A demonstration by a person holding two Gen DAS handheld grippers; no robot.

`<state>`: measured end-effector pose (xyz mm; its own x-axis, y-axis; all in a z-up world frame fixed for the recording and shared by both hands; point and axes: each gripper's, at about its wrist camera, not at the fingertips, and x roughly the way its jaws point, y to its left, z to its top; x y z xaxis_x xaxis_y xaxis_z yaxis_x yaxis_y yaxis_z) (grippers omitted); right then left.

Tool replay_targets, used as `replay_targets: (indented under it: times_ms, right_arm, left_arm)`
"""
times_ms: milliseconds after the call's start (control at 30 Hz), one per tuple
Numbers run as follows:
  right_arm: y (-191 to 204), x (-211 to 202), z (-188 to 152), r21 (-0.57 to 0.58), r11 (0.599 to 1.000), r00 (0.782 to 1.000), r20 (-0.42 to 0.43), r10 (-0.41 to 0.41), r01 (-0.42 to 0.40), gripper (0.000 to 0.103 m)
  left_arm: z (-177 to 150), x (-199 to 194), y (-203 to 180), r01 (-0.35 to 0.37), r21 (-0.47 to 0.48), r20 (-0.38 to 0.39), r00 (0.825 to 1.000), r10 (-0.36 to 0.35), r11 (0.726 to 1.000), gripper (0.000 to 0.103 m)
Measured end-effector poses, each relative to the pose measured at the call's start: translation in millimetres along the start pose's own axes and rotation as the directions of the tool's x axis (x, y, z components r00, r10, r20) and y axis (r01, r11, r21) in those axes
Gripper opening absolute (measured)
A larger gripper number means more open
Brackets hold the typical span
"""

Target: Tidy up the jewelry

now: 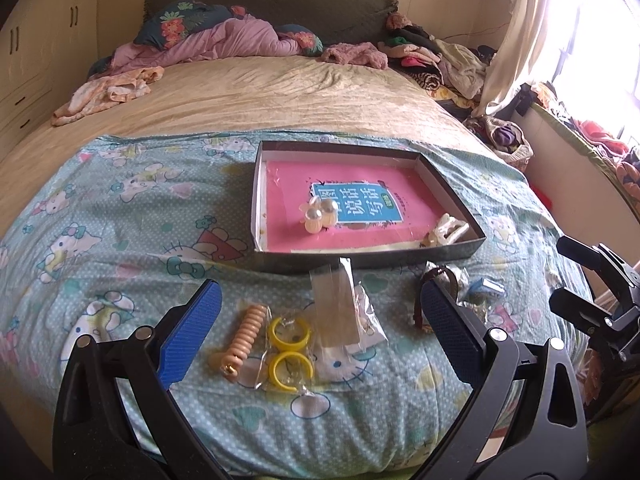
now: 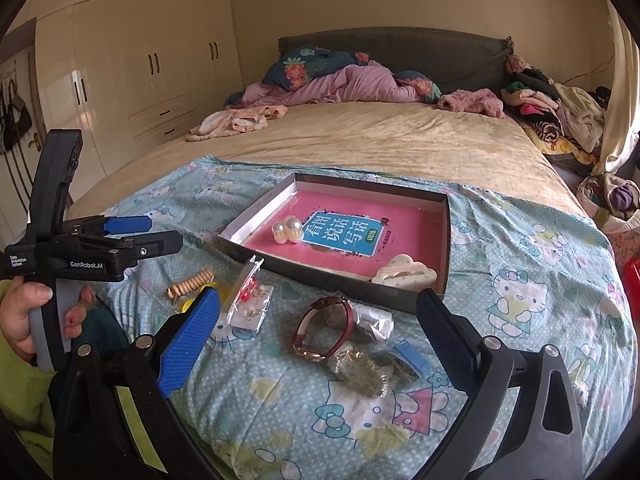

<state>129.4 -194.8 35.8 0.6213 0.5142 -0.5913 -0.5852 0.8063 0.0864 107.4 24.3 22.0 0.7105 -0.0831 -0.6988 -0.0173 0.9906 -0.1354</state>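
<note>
Both grippers, left gripper (image 1: 320, 312) and right gripper (image 2: 320, 312), hover with fingers spread and empty over jewelry on the bed, the wristwatch (image 2: 324, 332) likely next for the box (image 2: 447, 240).

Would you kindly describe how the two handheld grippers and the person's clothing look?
Both grippers are black frames with silver bolts and blue textured finger pads: left gripper, right gripper. The left one's body carries white "GenRobot.AI" and "Data Acquisition System" lettering and a grey handle, gripped by the left hand. The person wears a yellow-green sleeve.
</note>
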Motion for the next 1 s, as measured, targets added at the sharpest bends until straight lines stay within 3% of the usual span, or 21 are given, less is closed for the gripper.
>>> replay_targets:
  times_ms: [633, 1000]
  right_arm:
    - [12, 19, -32, -0.019, 0.999, 0.996, -0.084, 0.024, -0.026, 0.098]
    - [12, 38, -43, 0.0, 1.0, 0.991, -0.129, 0.03, -0.03, 0.098]
  left_arm:
    - [-31, 12, -13, 0.007, 0.028, -0.066, 0.998, -0.005, 1.0, 0.093]
    - [-38, 25, 0, -0.005, -0.006, -0.095, 0.996, 0.004, 1.0, 0.093]
